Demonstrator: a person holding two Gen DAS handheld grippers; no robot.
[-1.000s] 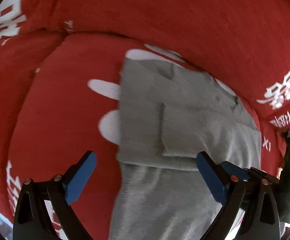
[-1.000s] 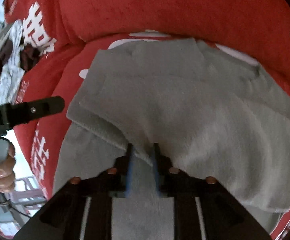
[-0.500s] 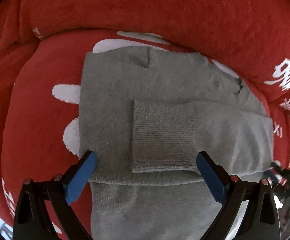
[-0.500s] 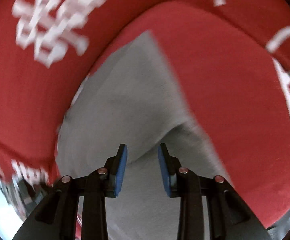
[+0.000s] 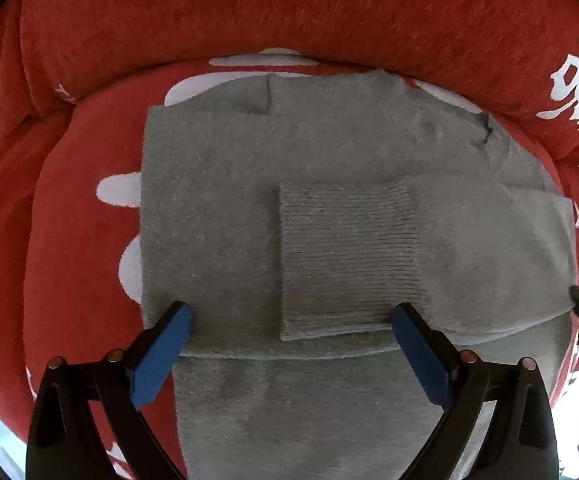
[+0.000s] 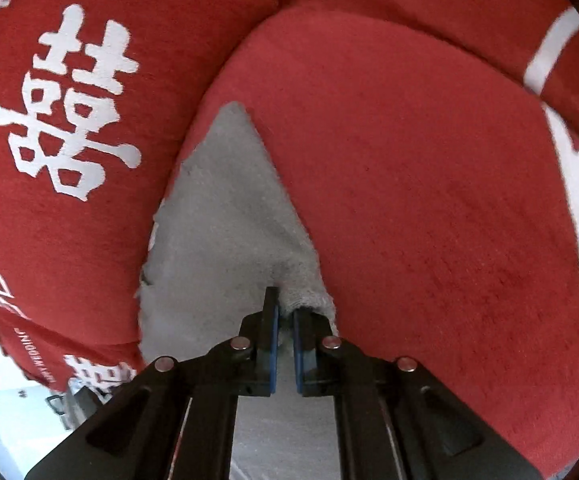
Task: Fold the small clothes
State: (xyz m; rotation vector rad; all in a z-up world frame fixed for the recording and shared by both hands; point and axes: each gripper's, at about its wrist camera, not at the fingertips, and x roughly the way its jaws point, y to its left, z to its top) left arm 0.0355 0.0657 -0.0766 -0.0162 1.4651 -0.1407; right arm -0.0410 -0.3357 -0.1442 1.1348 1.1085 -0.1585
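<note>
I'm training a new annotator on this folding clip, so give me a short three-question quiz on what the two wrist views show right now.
1. True or false: the left tool is clamped on the grey sweater.
2. The right tool is: A) wide open over bare cushion, B) pinching the sweater's edge, C) holding a cuff against the backrest.
3. Fill in: the ribbed cuff lies folded across the sweater's ____.

Key: 1 false, its jaws stand wide open above the fabric. 2 B, grey knit sits between the nearly closed pads beside the red cushion. 3 body.
</note>
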